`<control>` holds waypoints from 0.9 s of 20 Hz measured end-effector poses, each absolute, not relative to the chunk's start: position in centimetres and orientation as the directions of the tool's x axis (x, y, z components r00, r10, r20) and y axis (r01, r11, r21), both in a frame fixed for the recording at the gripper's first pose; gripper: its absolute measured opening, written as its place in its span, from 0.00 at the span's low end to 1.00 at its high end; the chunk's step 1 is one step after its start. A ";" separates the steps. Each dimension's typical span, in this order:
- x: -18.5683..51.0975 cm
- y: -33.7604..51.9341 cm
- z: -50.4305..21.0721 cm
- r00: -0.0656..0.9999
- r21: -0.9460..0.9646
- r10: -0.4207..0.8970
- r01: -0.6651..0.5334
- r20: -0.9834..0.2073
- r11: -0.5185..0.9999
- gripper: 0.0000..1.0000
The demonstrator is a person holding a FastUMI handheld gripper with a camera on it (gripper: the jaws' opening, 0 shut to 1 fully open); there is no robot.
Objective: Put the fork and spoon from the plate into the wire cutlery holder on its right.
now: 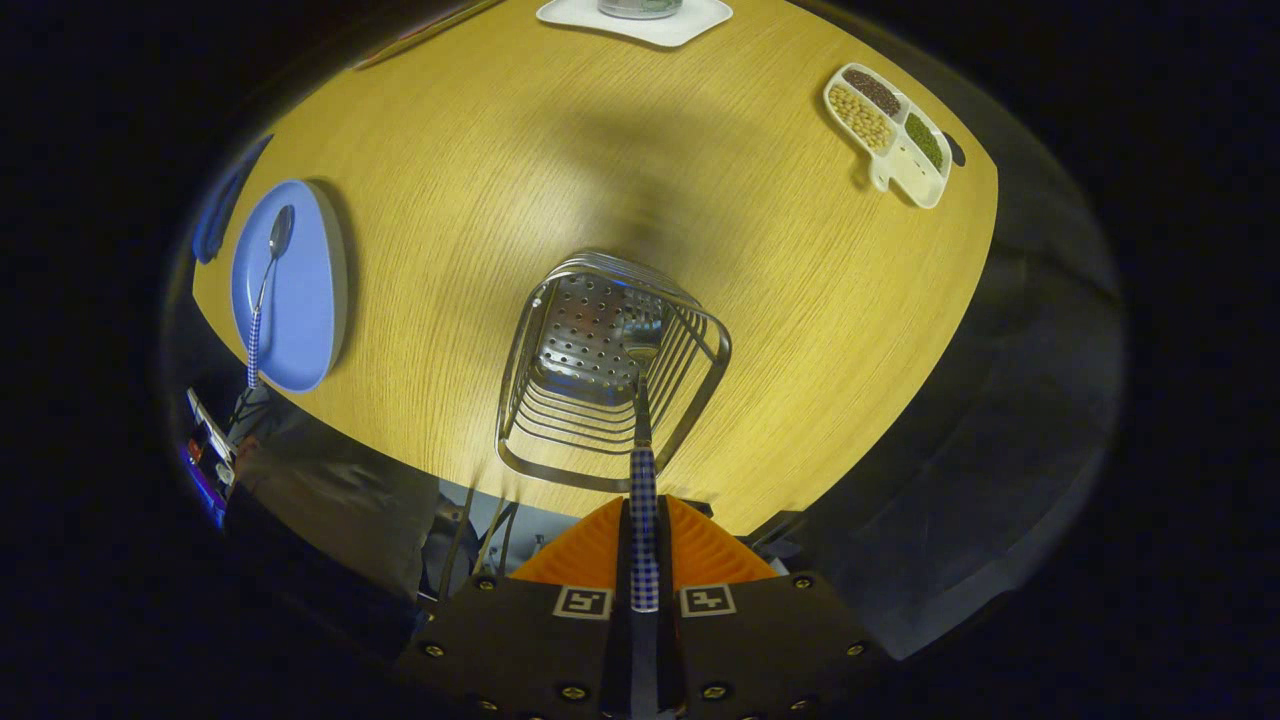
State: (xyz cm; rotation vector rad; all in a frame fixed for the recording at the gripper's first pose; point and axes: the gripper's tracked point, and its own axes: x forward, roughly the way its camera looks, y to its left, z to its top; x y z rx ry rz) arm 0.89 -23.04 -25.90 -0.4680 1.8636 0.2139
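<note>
- Gripper (pixel 643 530) clamps the fork (pixel 643 470) handle; its head reaches into the wire holder (pixel 610 370).
- Spoon (pixel 268 290) lies on the blue plate (pixel 305 300) (far left).

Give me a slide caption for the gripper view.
Gripper shut on checked-handled fork, lowering it into wire cutlery holder; spoon on blue plate.

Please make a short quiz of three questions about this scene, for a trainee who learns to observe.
1. True or false: the claw is shut on the checked handle of the fork.
2. Where is the head of the fork? A) on the blue plate B) inside the wire cutlery holder C) on the divided dish of beans
3. Fill in: the spoon lies on the ____ plate.

Key:
1. True; both fingers press on the handle.
2. B; it hangs inside, above the holder's perforated bottom.
3. Blue; the end of its handle reaches past the plate's rim.
</note>
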 end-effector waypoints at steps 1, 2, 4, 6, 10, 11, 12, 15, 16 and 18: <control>0.6 -23.0 -26.0 -0.272 -0.068 -0.192 -0.409 -0.943 0.910 0.26; 0.7 -23.1 -25.8 -0.260 -0.062 -0.179 -0.404 -0.949 0.913 0.32; 1.0 -23.3 -24.9 -0.212 -0.080 -0.174 -0.389 -0.962 0.918 0.39; 1.6 -23.2 -24.0 -0.131 -0.104 -0.159 -0.353 -0.978 0.930 0.44; 0.5 -22.3 -22.2 -0.039 -0.096 -0.112 -0.284 -0.993 0.954 0.44; 0.0 -22.0 -21.9 -0.028 -0.088 -0.100 -0.276 -0.995 0.957 0.44; -0.5 -21.7 -21.4 -0.016 -0.087 -0.095 -0.276 -0.995 0.957 0.44; -1.9 -20.1 -20.8 0.020 -0.063 -0.060 -0.275 -0.998 0.959 0.44; -2.4 -19.2 -20.7 0.031 -0.048 -0.041 -0.269 -0.999 0.962 0.44; -3.4 -17.3 -20.7 0.051 -0.020 -0.007 -0.263 -0.999 0.965 0.44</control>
